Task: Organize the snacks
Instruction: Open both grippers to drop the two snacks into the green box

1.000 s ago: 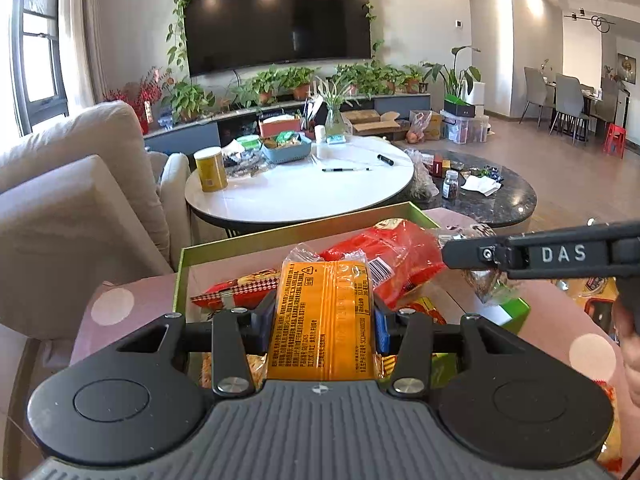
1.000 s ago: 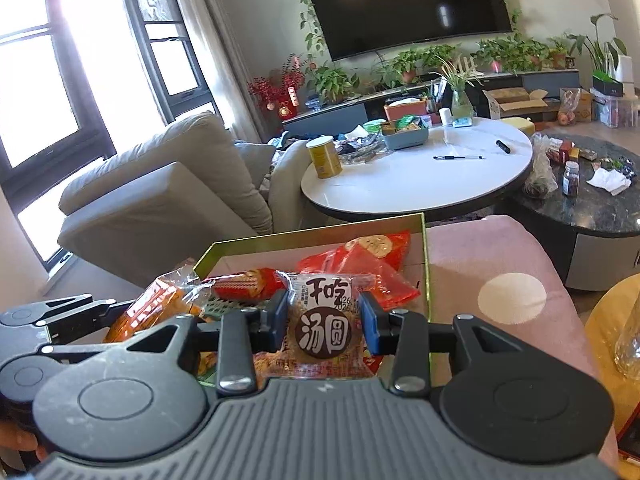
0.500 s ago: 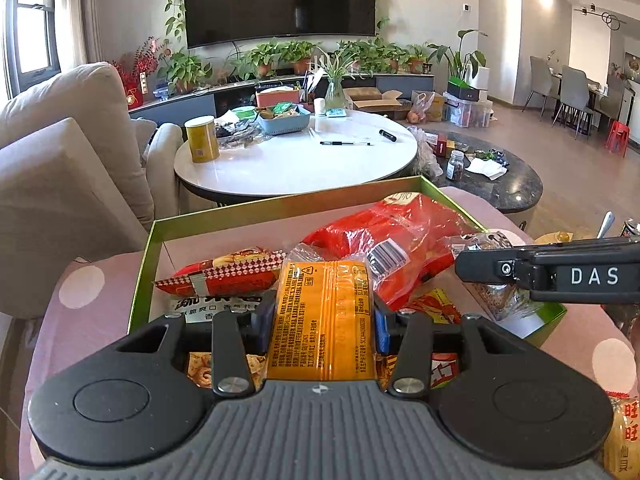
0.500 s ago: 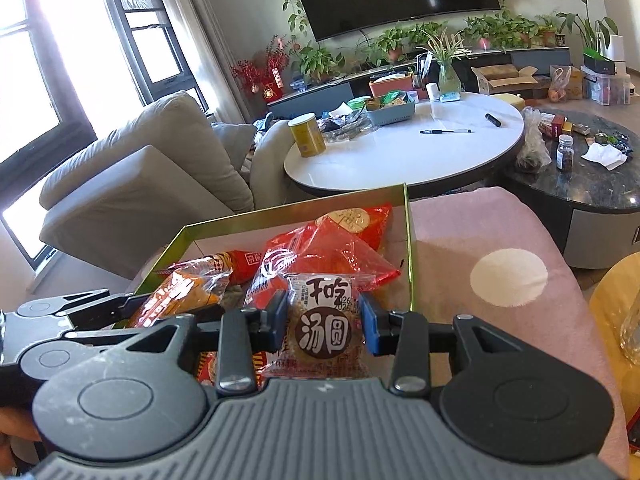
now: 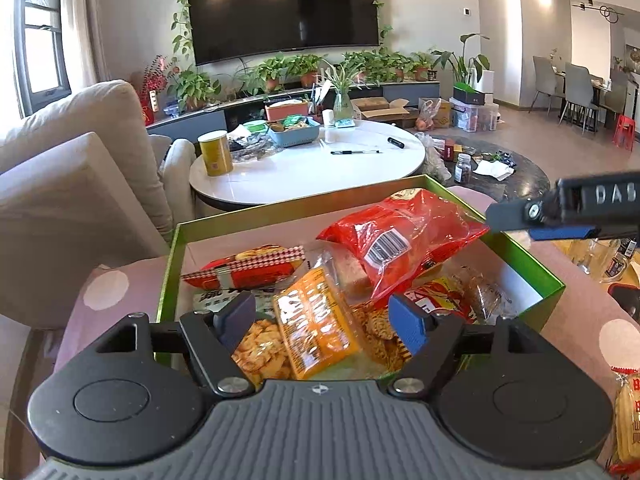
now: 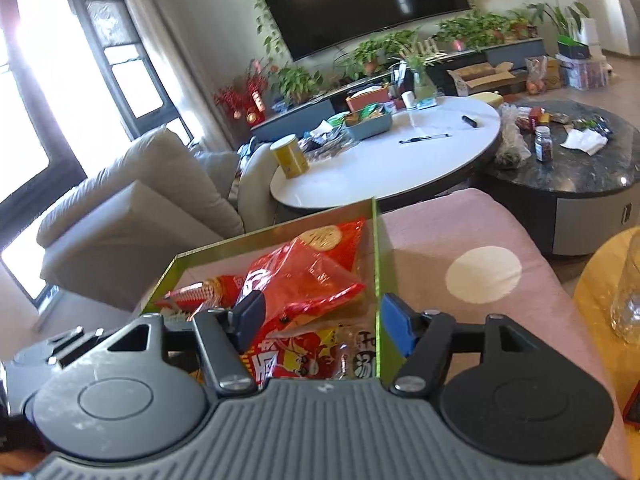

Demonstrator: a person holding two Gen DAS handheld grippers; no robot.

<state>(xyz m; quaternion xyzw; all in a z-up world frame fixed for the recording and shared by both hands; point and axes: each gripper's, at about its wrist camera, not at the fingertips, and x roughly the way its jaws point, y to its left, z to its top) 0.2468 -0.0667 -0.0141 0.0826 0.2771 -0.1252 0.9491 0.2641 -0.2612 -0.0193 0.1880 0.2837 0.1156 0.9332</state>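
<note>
Snacks fill the green box (image 5: 520, 258) on the pink cloth: in the left wrist view our left gripper (image 5: 324, 316) has just been opening, and the orange packet (image 5: 316, 322) lies loose between its spread jaws, on the cracker bags. In the right wrist view our right gripper (image 6: 320, 322) has also just been opening, with its jaws apart and the small round-cake packet (image 6: 362, 356) released inside the box beside the red bag (image 6: 304, 276). We should lift both grippers straight up, so that no finger drags a wrapper out again.
</note>
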